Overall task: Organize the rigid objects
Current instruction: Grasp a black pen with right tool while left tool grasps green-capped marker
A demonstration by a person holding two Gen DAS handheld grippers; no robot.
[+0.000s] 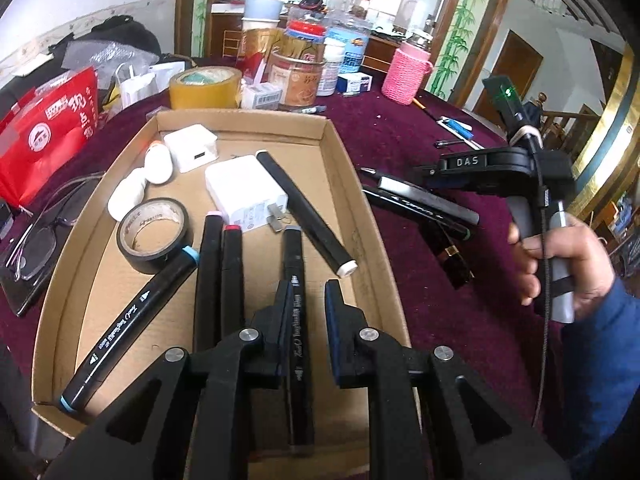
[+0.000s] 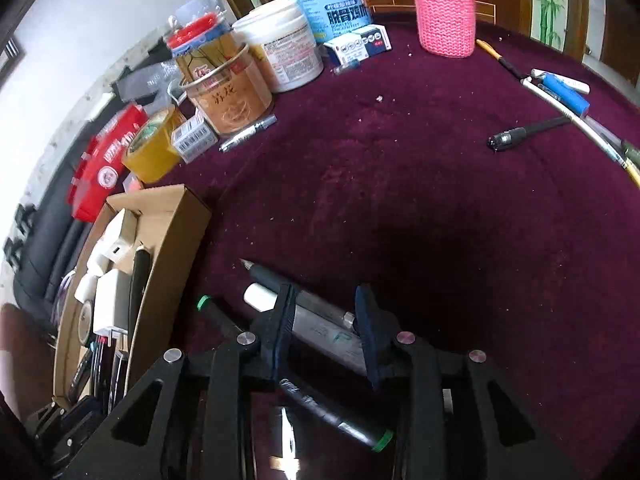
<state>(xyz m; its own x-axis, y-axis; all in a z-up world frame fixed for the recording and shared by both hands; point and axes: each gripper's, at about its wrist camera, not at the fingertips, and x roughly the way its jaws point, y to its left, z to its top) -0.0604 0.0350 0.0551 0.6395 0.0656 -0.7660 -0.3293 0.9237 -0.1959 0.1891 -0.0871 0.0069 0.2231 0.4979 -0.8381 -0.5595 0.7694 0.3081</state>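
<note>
A cardboard tray [image 1: 344, 168] on the maroon table holds several black markers, a white charger [image 1: 244, 192], a white adapter [image 1: 192, 148], a black tape roll [image 1: 154, 234] and a black tube [image 1: 308, 216]. My left gripper [image 1: 308, 300] is open above the tray, one marker [image 1: 296, 280] lying between its fingers. My right gripper [image 2: 324, 320] is open, low over the table right of the tray [image 2: 168, 240], its fingers either side of a grey pen [image 2: 320, 320]. A green-capped marker [image 2: 296, 392] and a white-capped tube [image 2: 260, 296] lie beside it.
Jars, tins, a yellow tape roll [image 1: 204, 88] and a pink knitted holder [image 1: 406, 76] crowd the table's far side. A red bag [image 1: 48, 132] and glasses [image 1: 36, 240] lie left of the tray. Loose pens [image 2: 560, 92] lie at the far right.
</note>
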